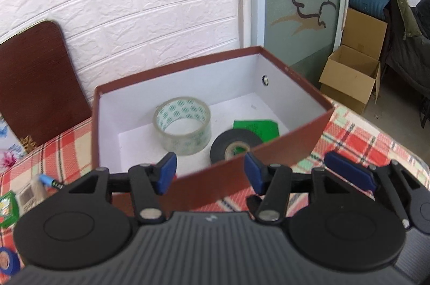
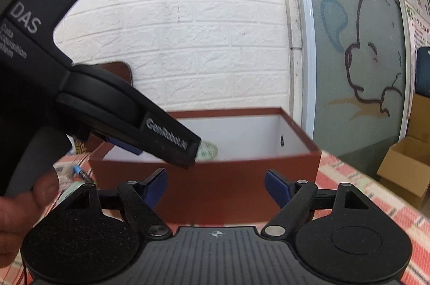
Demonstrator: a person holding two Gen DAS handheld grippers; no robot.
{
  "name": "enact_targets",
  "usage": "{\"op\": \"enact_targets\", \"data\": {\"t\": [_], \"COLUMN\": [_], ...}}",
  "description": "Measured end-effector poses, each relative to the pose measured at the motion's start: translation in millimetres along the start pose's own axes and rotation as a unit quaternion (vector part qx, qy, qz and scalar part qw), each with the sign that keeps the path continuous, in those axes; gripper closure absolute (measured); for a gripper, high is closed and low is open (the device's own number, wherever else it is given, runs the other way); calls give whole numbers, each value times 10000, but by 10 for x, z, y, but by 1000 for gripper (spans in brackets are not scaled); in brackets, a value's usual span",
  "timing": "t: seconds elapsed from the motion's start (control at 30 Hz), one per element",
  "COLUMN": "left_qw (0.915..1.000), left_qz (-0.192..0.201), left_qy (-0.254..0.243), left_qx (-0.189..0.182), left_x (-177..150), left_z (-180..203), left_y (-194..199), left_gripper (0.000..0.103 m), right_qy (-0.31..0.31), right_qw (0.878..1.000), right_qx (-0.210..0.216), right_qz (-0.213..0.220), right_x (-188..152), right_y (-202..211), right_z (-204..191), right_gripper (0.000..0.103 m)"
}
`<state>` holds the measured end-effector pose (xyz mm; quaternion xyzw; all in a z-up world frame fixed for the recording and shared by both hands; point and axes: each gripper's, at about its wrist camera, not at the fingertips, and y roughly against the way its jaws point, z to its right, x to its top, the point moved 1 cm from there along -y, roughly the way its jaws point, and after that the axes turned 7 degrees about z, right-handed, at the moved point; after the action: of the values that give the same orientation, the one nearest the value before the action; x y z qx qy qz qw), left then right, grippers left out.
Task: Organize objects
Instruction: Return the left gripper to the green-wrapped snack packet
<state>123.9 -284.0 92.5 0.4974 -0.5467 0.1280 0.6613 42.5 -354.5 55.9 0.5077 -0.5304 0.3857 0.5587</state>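
Saw a brown cardboard box with a white inside on a red and green checked cloth, open top up. In the left wrist view, saw its long way run from 8 o'clock to 2 o'clock, with the near wall low in front.

Found three things inside. Saw a clear tape roll with green marks flat near the middle, hole up. Saw a black tape roll just beside it at 4 o'clock, flat too, partly hidden by the near wall. Saw a flat green card past the black roll at 1 o'clock. Found bare white floor along the far wall and at the right end.

Saw the left gripper over the near edge, blue pads spread apart, pinching nothing. Saw the right gripper in front of the near wall, pads spread wide, nothing between them. Saw a hand at 8 o'clock in the right wrist view.

Saw a dark blue tape roll and a small green packet outside the box, at 8 o'clock on the cloth.
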Motion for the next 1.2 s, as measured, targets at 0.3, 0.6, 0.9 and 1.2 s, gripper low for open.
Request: {"op": "enact_targets", "data": {"t": [0.3,0.6,0.9,1.2], "left_qw": [9979,9796,9338,9367], "left_qz": [-361,-702,69,358], "left_qy": [140,834,1972,2193], "left_qx": [513,1690,2985,2708], "left_x": [-687,-1761,-2443,-2489], "left_z": [-329,-1402,-2511,-2511], "left_y": [182,618,1285,1322], "left_gripper": [43,40,21,17], "right_qy": [-412,194,852,808], "right_qw": [9919,9803,9699,9821], "right_qx": [510,1148,1706,1242], "right_qz": [-1083,-1593,-1513,-1164], "right_x": [-391,-611,-622,-560], "right_y": [28,56,-155,-1048], "right_z": [-213,-838,-1638,-2246], "right_gripper": [24,25,25,28]}}
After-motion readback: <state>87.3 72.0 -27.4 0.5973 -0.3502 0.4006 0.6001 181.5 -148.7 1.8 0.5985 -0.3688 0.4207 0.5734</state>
